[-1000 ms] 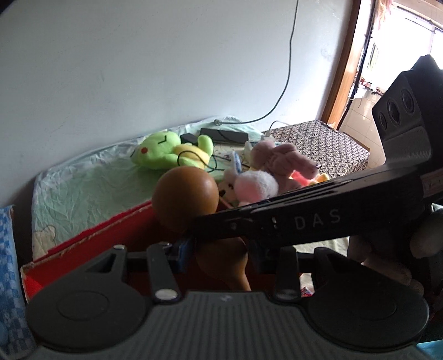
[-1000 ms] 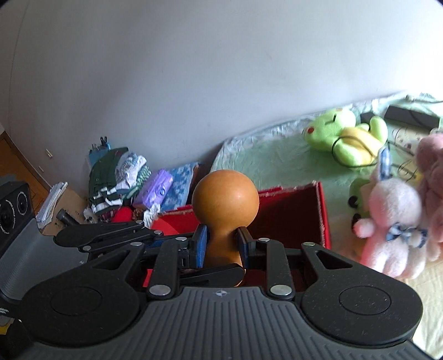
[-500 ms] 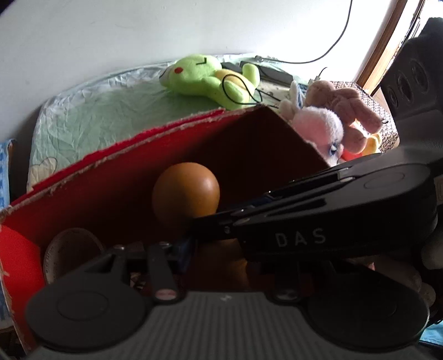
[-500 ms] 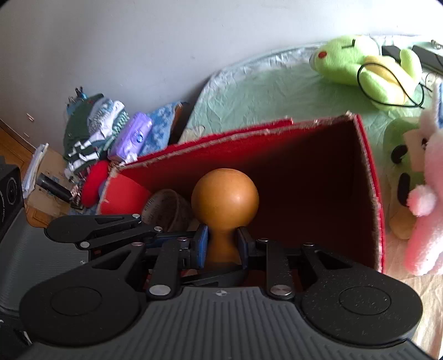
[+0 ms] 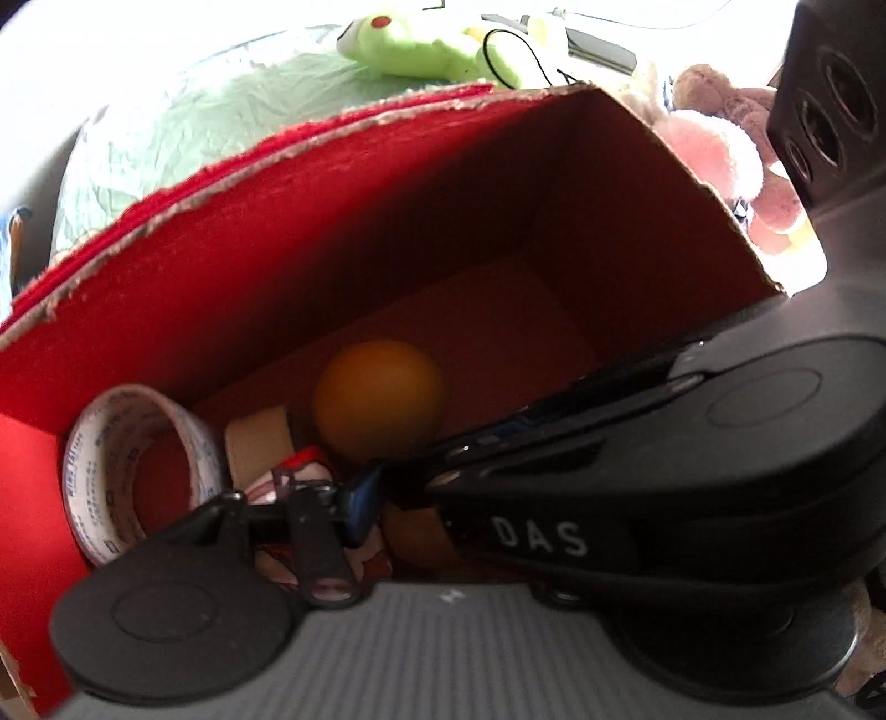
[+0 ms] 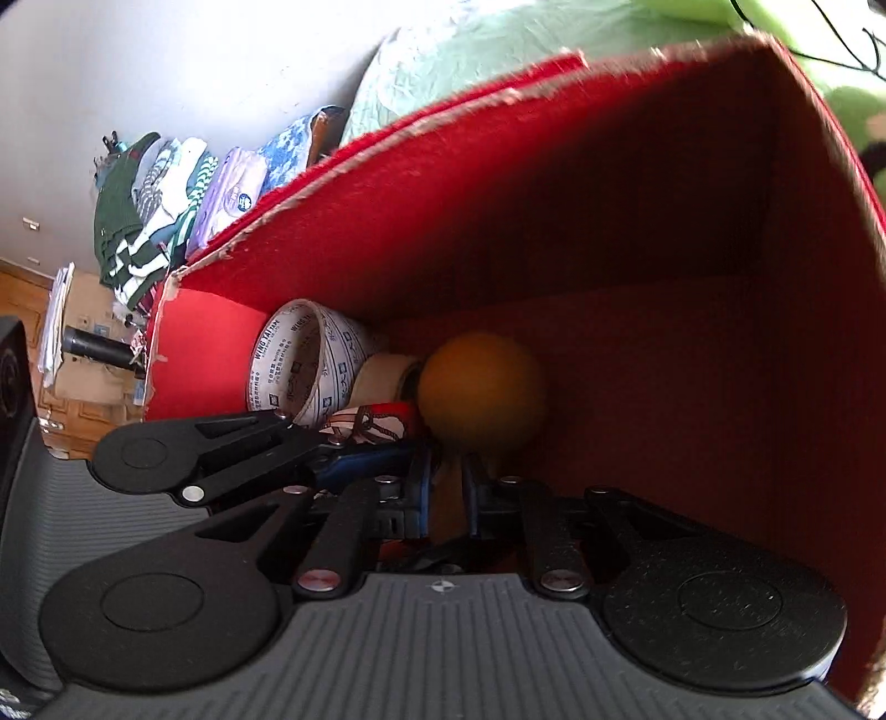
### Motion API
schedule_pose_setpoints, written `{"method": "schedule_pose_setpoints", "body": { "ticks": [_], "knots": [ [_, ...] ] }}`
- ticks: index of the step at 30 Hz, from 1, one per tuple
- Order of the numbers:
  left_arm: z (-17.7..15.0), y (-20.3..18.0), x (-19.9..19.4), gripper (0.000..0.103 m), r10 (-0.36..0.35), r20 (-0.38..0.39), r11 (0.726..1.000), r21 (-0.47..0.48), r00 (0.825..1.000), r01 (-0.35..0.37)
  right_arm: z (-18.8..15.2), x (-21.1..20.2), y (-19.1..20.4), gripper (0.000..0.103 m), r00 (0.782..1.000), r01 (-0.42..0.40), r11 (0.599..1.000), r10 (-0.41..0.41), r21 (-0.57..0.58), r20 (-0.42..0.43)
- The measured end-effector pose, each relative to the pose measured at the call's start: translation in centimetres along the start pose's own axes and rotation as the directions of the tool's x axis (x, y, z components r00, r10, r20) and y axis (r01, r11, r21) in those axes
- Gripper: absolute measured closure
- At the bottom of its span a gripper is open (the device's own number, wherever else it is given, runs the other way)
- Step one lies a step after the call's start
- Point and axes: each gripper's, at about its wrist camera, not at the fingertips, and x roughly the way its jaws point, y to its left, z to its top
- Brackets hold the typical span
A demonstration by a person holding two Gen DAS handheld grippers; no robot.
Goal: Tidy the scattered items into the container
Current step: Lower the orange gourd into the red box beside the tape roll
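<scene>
Right wrist, gourd [image 6: 480, 387] between right gripper [image 6: 443, 487] jaws

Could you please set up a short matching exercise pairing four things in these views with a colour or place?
Things:
1. wooden gourd
2. printed tape roll
3. green plush toy
4. cardboard box

Descriptions:
A. lying on the bed outside the box
B. orange-brown, round-topped, down inside the box
C. red inside, with a torn rim
D. white with lettering, in the box's corner

Pairs: 1-B, 2-D, 3-A, 4-C
</scene>
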Motion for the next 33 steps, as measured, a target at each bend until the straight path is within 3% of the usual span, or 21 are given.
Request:
{"method": "schedule_pose_setpoints", "body": {
  "ticks": [19,22,33],
  "knots": [
    [-0.4,-0.3,-0.5,0.057,0.022,0.018,1.0,0.01,1.0,-0.022,0.1,-0.2,-0.5,0.09,0.998,-0.06,0.998,0.059,-0.007,-0.025],
    [-0.4,-0.3,-0.8,0.045,0.012,0.034,1.0,0.02,0.999,-0.013,0.1,-0.1,-0.6,0.095,0.995,-0.095,0.995,0.094,-0.006,-0.023],
    [-0.4,-0.3,-1.4,0.043,0.021,0.067,0.999,0.027,0.998,-0.023,0.1,-0.1,-0.4,0.092,0.993,-0.114,0.993,0.114,-0.015,-0.009]
  ]
}}
